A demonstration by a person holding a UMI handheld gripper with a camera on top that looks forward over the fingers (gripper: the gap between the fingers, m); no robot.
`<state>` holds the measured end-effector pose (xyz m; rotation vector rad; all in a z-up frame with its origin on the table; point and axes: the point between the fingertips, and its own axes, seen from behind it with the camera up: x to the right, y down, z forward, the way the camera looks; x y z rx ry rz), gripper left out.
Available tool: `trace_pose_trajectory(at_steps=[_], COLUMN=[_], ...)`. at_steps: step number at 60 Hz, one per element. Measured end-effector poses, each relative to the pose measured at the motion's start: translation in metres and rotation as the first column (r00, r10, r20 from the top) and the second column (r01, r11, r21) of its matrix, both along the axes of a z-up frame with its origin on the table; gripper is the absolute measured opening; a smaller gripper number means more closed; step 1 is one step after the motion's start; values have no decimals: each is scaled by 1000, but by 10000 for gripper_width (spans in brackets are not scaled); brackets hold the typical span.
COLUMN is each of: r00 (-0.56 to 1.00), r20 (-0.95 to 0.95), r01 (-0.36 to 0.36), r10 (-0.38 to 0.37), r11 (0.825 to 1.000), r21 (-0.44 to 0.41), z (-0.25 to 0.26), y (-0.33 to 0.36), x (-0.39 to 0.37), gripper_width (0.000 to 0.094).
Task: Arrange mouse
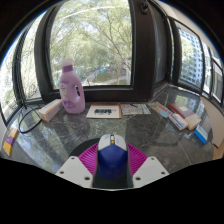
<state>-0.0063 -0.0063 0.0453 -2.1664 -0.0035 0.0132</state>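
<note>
Windows with trees are ringing a dark marble table [100, 130]; a purple bottle [70, 88] is standing at ten o'clock. The gripper [110, 166] is clenching a mouse [110, 158] at six o'clock, lifted, seemingly not yet placed.

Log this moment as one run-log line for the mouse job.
gripper: shut on mouse | mouse: held between the pads, above the table | beyond fingers: purple bottle by the window
</note>
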Motion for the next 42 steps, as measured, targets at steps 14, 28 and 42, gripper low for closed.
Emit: trace_pose_trajectory(at_steps=[14, 28, 42], r00=[1000, 998, 993], r20=[-4, 55, 65], r01=[-14, 32, 99], r10=[13, -27, -97], r11=[989, 995, 995], r21=[-147, -98, -27], z=[-61, -7, 71], y=[-18, -44, -112], x=[-20, -17, -23], gripper_width=[525, 855, 852])
